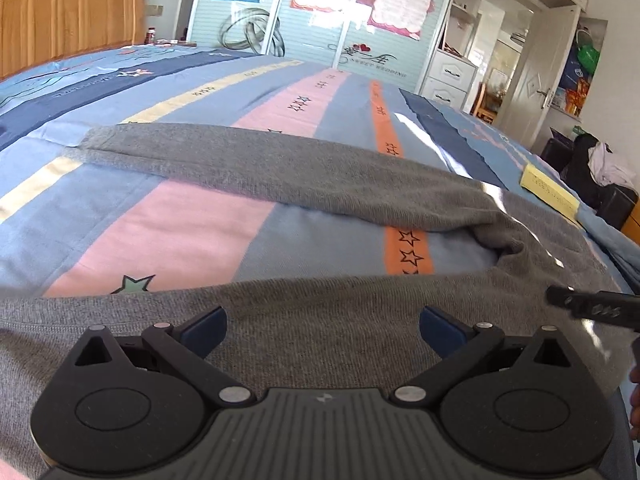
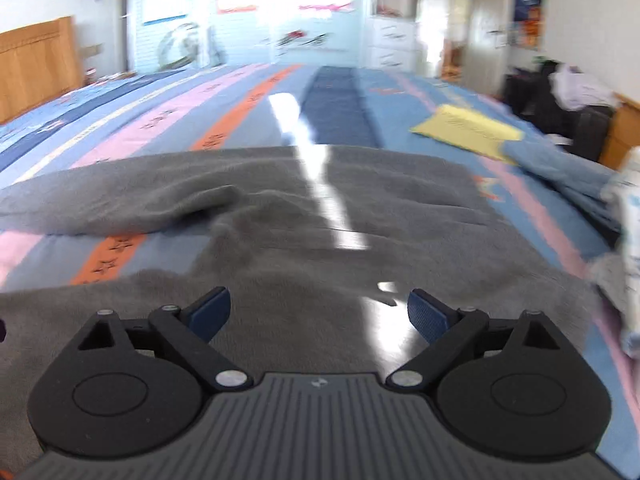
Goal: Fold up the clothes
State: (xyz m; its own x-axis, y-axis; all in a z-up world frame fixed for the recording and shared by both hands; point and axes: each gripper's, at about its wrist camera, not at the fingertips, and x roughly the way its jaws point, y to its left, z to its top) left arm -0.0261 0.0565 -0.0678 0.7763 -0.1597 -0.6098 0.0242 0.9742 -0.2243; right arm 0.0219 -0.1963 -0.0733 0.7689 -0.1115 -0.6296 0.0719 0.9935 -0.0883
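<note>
A grey knit sweater lies spread on the striped bedspread, one long sleeve stretched out to the left. My left gripper hovers open over the sweater's body, nothing between its blue pads. The tip of the other gripper pokes in from the right edge. In the right wrist view the same sweater is wrinkled near the armpit, and my right gripper stands open above the grey fabric. This view is motion-blurred.
A yellow folded item lies on the bed at right, beside bunched blue bedding. A wooden headboard stands far left, a wardrobe behind the bed, drawers and a door at right. A dark seat holds clothes.
</note>
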